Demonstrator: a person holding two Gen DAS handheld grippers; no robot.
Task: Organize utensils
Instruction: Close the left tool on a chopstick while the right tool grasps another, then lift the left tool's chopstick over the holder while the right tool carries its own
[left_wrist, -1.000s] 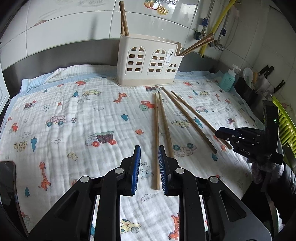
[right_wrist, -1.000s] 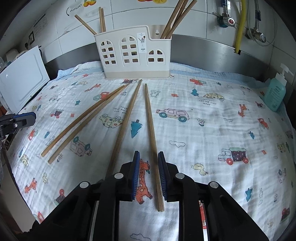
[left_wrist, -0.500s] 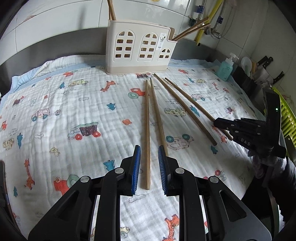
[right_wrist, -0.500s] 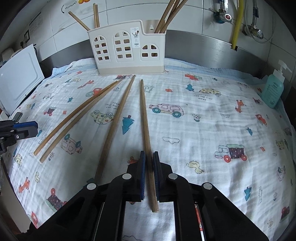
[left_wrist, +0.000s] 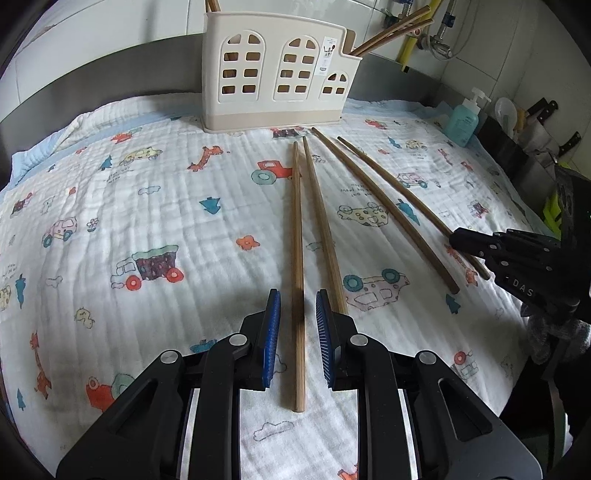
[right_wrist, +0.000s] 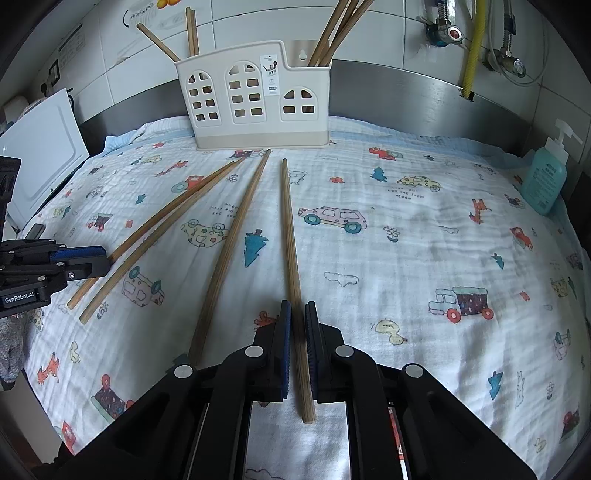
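Left wrist view: your left gripper (left_wrist: 297, 325) sits low over the cloth (left_wrist: 147, 221), jaws parted wide with the leftmost chopstick (left_wrist: 297, 258) running straight up the gap. Neither pad touches it, so nothing is held yet; you've lined up along its length so a squeeze should catch it near the thick end. A second chopstick (left_wrist: 321, 229) lies just beside it, passing under your right pad, close enough to get nudged. Two more fan out to the right, toward the right gripper (left_wrist: 480, 243). All four point at the holder (left_wrist: 277, 74) at the back of the worktop, which already has chopsticks in it.

Right wrist view: your right gripper (right_wrist: 298, 347) is nearly closed, its blue pads pressed on either side of the rightmost chopstick (right_wrist: 290, 240), which looks gripped near its butt, with a short stub sticking out behind. It still seems to lie on the cloth, not lifted. The left gripper (right_wrist: 74, 258) shows at the far left by the other pair. The holder (right_wrist: 255, 92) stands dead ahead, so a lift and tip-in looks like your next move
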